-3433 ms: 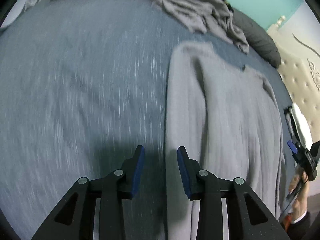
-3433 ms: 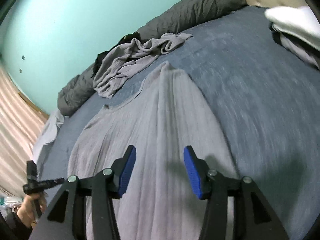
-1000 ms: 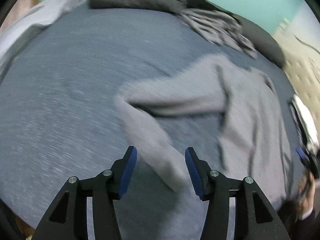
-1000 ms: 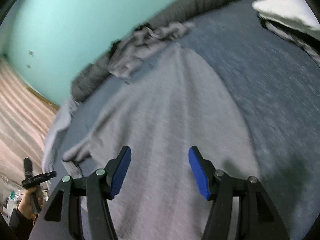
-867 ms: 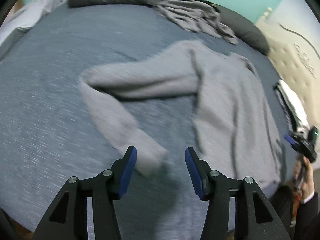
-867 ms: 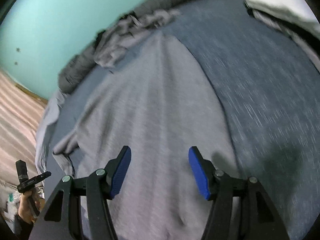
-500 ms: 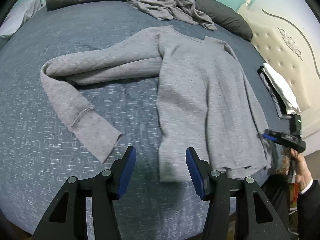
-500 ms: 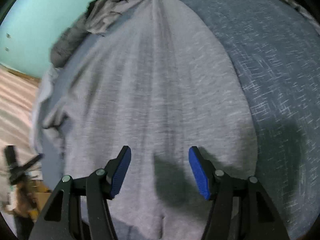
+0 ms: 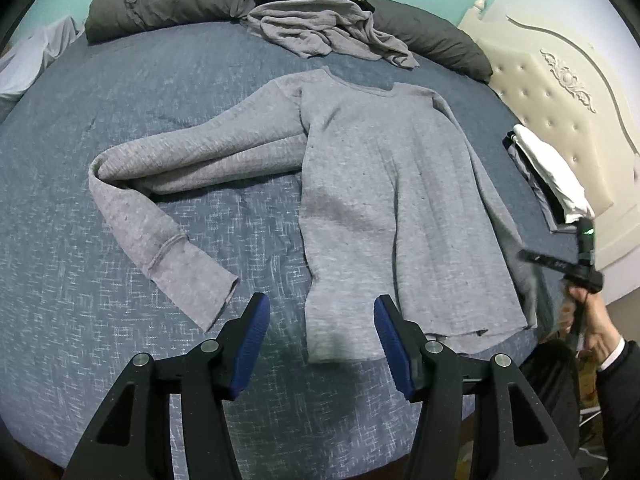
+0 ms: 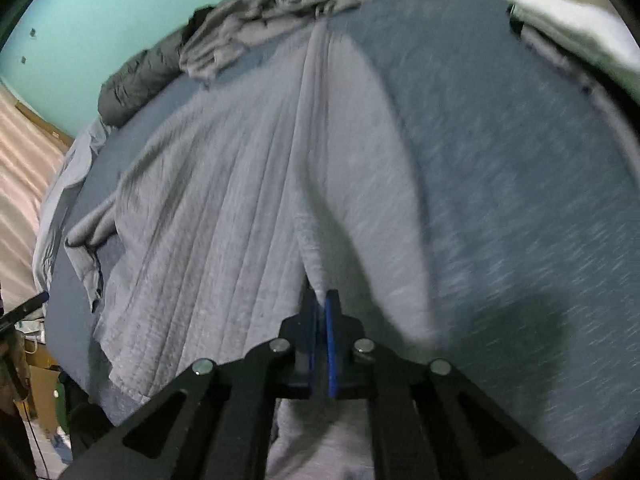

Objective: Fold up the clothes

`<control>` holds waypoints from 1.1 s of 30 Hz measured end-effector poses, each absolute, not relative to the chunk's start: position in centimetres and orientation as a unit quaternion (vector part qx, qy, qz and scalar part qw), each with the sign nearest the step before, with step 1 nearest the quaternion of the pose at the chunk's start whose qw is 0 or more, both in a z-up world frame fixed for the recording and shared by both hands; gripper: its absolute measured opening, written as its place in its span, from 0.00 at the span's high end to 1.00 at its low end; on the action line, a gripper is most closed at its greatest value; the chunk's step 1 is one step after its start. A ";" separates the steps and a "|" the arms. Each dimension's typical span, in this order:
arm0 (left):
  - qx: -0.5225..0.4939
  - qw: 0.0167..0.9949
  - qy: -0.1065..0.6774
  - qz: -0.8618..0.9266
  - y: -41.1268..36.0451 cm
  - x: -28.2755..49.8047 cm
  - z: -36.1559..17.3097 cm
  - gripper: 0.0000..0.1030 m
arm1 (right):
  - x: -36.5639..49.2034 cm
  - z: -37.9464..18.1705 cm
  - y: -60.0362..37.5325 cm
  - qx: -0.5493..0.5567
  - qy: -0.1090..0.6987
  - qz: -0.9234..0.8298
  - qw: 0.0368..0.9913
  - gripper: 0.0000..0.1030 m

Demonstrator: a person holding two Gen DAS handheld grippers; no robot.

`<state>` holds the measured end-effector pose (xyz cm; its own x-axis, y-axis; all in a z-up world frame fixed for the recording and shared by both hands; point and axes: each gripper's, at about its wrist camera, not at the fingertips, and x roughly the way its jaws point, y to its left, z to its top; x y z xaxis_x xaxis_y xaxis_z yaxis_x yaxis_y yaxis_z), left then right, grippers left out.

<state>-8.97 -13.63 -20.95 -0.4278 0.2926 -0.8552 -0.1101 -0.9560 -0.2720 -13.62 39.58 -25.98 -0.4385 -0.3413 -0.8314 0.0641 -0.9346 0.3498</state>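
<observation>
Grey long-sleeve sweater [image 9: 384, 184] lies spread flat on the blue bedspread [image 9: 120, 80], neck toward the far side, hem at the near edge. One sleeve [image 9: 168, 184] runs out sideways from the shoulder, then doubles back w/ the cuff pointing to the near edge; it's apart from the body.

Left gripper [image 9: 320, 332] hangs above the hem corner, blue pads wide apart, nothing btwn them, not touching the fabric.

Right gripper [image 10: 320, 308] is clenched on a pinch of the sweater [image 10: 248, 208]; a ridge of cloth rises from the closed pads and runs up toward the collar. Right-wrist view is blurred, so can't tell exactly which part of the garment is caught. In the left-wrist view the right gripper [image 9: 560, 266] shows at the far right, held by a hand [image 9: 592, 320] in a dark sleeve w/ white cuff.

Behind the sweater: crumpled grey garment [image 9: 332, 36] heaped against a dark grey duvet [image 9: 160, 4]. Folded pile, white on top [image 9: 548, 168], sits near the cream tufted headboard [image 9: 560, 92]. Teal wall [image 10: 100, 12] beyond.
</observation>
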 end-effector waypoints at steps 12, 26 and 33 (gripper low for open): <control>-0.537 0.098 -0.097 0.832 -13.6 -9.8 -22.5 0.43 | -18.3 -13.0 50.4 0.423 -0.090 -0.901 0.028 0.97; -0.563 0.068 -0.094 0.818 -13.3 -10.4 -24.3 0.43 | -26.7 -8.4 60.2 0.415 0.012 -0.901 -0.126 0.94; -0.566 0.064 -0.094 0.817 -13.2 -10.7 -24.4 0.43 | -24.2 -8.1 59.7 0.373 0.005 -0.917 -0.143 0.52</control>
